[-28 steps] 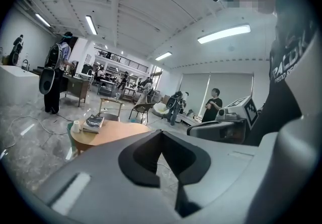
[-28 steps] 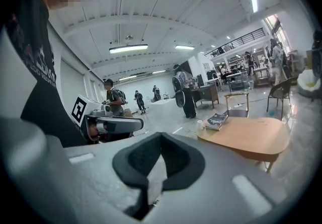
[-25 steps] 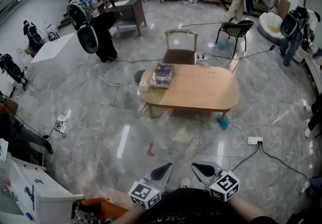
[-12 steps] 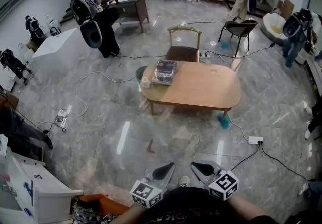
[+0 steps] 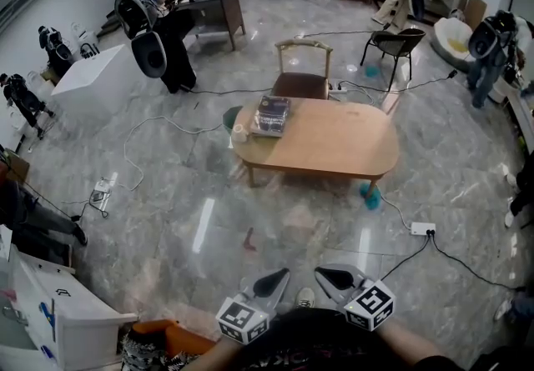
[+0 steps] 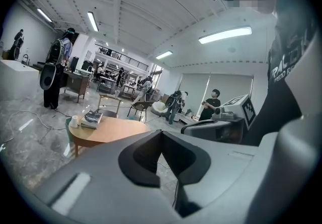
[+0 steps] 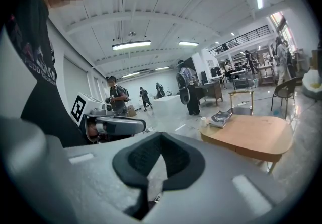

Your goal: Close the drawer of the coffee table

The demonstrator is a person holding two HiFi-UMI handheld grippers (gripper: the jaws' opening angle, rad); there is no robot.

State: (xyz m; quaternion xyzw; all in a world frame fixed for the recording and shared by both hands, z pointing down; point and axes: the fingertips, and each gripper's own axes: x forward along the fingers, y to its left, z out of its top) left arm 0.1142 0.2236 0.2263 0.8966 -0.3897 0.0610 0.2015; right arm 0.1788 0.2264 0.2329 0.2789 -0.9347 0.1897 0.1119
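Note:
The oval wooden coffee table (image 5: 334,144) stands in the middle of the marble floor, well ahead of me. A stack of books (image 5: 272,115) and a white cup (image 5: 239,133) sit at its left end. Something pale (image 5: 240,171) shows under that end; I cannot tell whether it is the drawer. My left gripper (image 5: 269,284) and right gripper (image 5: 332,279) hover side by side near my body at the bottom of the head view, both shut and empty, far from the table. The table also shows in the left gripper view (image 6: 108,130) and in the right gripper view (image 7: 251,135).
A wooden chair (image 5: 300,82) stands behind the table, a black chair (image 5: 392,48) further back. A power strip (image 5: 422,228) with cables lies at the right, a teal object (image 5: 371,201) by a table leg. A white cabinet (image 5: 50,311) is at my left. People stand around the room.
The head view has shifted slightly, so the table sits a little higher in the picture. Both grippers stay where they were, shut.

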